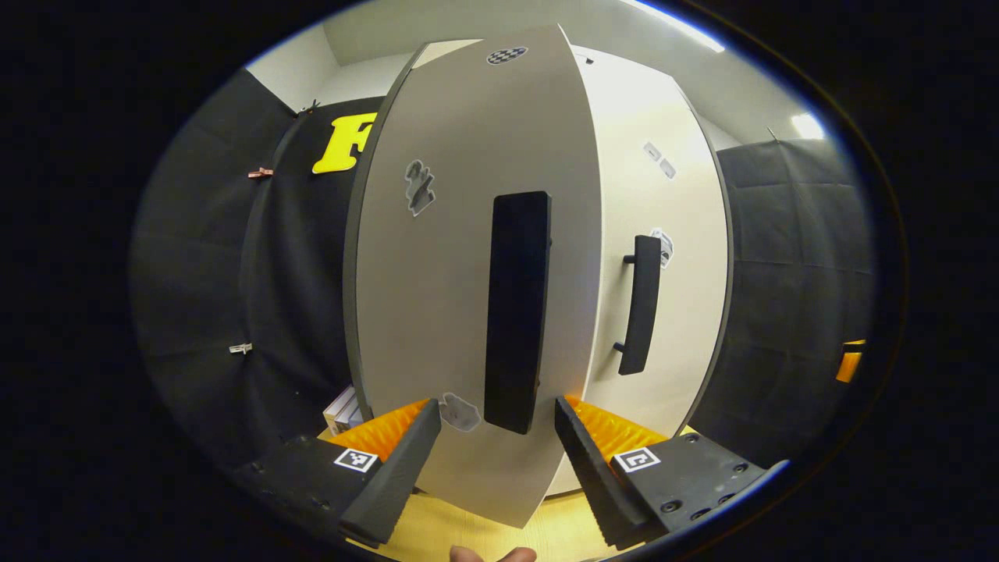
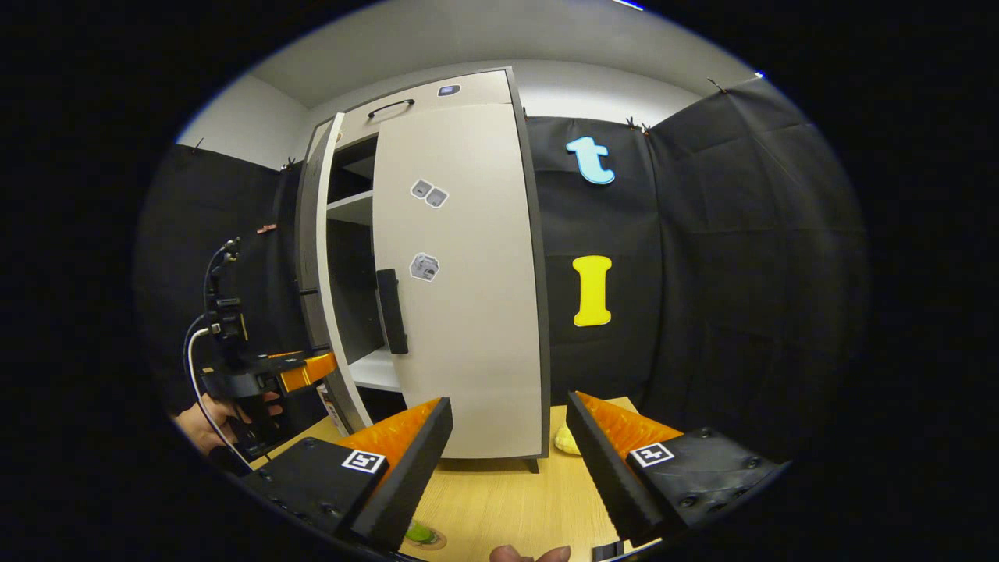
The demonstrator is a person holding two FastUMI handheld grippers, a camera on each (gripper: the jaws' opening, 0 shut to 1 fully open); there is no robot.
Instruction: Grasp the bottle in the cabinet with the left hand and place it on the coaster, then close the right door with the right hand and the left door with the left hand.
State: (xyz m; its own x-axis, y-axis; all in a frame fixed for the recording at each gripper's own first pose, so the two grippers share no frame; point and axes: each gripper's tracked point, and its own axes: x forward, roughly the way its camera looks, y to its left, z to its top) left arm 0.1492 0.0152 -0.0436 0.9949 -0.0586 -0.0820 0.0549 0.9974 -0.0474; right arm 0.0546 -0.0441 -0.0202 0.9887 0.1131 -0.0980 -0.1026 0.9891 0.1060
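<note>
The left gripper [image 1: 497, 425] stood with its fingers spread wide and holding nothing, close up to the left door [image 1: 468, 312]. That door's tall dark handle [image 1: 517, 312] rose in the open gap between the fingers, with room on both sides and no finger touching it. The door's free edge ran just right of the handle; past it lay the right door [image 1: 671, 234], with a second dark handle [image 1: 641, 304].

In the right gripper view, the right gripper [image 2: 509, 437] was also open and empty, held back from the cabinet [image 2: 437, 90] over the bare wooden table [image 2: 499, 492]. The right door looked shut against the cabinet front. The left door stood ajar, leaving a tall gap between its edge and the right door. Through that gap two white shelves [image 2: 351, 207] showed, with nothing visible on them.

The left gripper appeared far left in that view, held by a hand [image 2: 204, 421] at the outer face of the left door.

Two doors, two handles and two grippers could be counted.

At the near edge of the table, beside the right gripper's left finger, a green thing on a round coaster [image 2: 425, 536] was partly in sight; whether it was the bottle could not be told. A pale yellow object [image 2: 566, 439] lay on the table by the cabinet's right foot.
</note>
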